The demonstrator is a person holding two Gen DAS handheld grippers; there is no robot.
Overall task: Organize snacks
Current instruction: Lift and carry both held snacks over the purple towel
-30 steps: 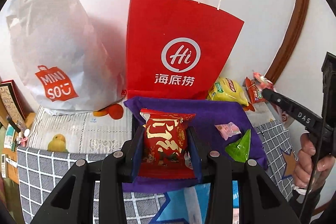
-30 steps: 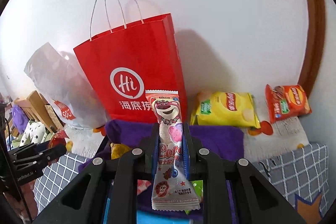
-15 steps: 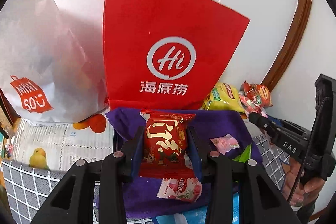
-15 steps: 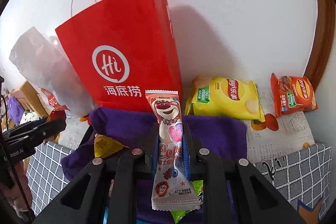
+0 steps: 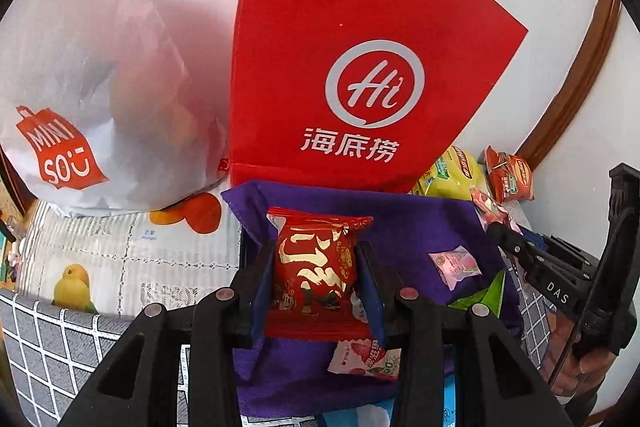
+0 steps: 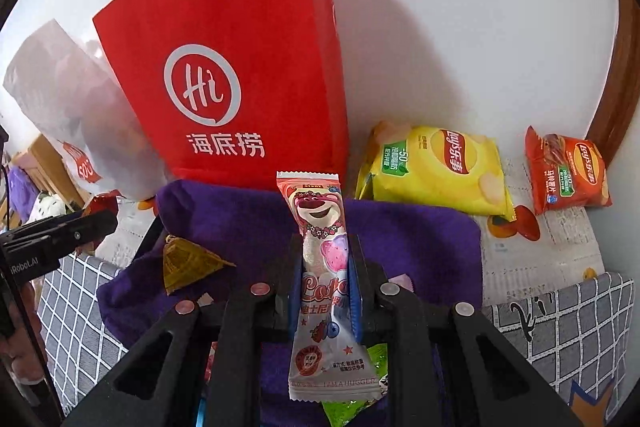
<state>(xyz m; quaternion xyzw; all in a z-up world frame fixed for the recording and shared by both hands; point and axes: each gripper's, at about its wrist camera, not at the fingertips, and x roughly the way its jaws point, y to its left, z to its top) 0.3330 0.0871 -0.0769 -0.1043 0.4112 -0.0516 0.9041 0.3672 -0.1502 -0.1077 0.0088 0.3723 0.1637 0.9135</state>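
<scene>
My left gripper [image 5: 316, 263] is shut on a red snack packet with gold writing [image 5: 314, 267], held above a purple cloth [image 5: 408, 223]. My right gripper [image 6: 325, 267] is shut on a long pink bear-print snack bar [image 6: 322, 267], also over the purple cloth [image 6: 408, 243]. A red Hi paper bag [image 5: 360, 87] stands upright just behind the cloth against the wall; it also shows in the right wrist view [image 6: 224, 67]. The right gripper [image 5: 496, 227] shows at the right of the left view, the left gripper [image 6: 112, 219] at the left of the right view.
A white Miniso bag [image 5: 80, 99] stands left of the red bag. Yellow [image 6: 436, 167] and orange [image 6: 568, 171] chip bags lie by the wall at right. Small packets lie on the cloth: pink [image 5: 456, 265], green [image 5: 484, 295], strawberry [image 5: 364, 359], gold triangle [image 6: 188, 263].
Both grippers have moved closer to the red bag, which now looms larger in each view. Each still holds its snack.
</scene>
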